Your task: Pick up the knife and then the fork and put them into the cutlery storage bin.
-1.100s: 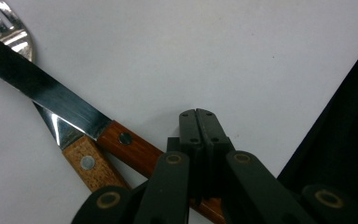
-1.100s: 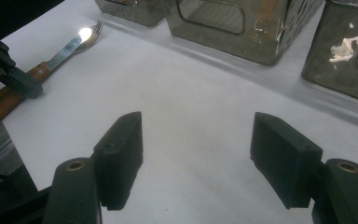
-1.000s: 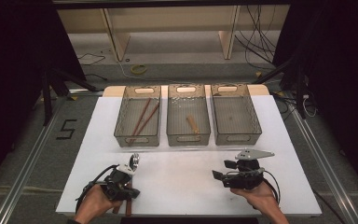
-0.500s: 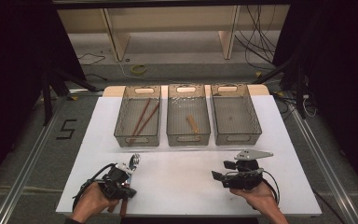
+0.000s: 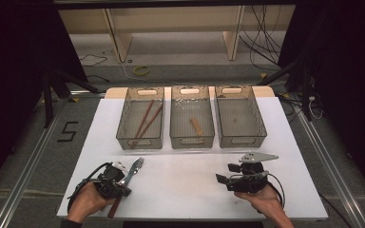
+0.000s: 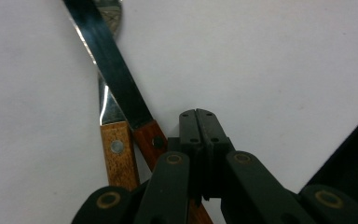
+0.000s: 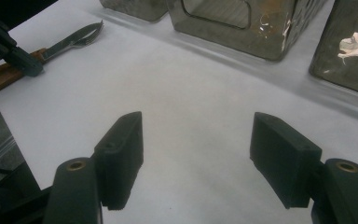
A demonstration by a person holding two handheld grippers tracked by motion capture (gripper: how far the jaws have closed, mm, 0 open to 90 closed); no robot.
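While the left claw (image 6: 196, 122) sits closed just beside two crossed wooden-handled utensils (image 6: 121, 112) on the bench (image 5: 185, 185), their long axes point toward the bins; the right claw (image 7: 196, 154) is open, well apart.

Matte black left gripper (image 6: 196, 122) with ribbed pads (image 6: 189, 126), small dark screws near the tips and brass-coloured pivot pins on rounded link arms. Same black build on right gripper (image 7: 196, 149), with blocky pads (image 7: 121, 156). Grey three-cornered plate (image 5: 258, 156) topping the right one. Thin black cable (image 5: 83, 186) looping from the left unit.
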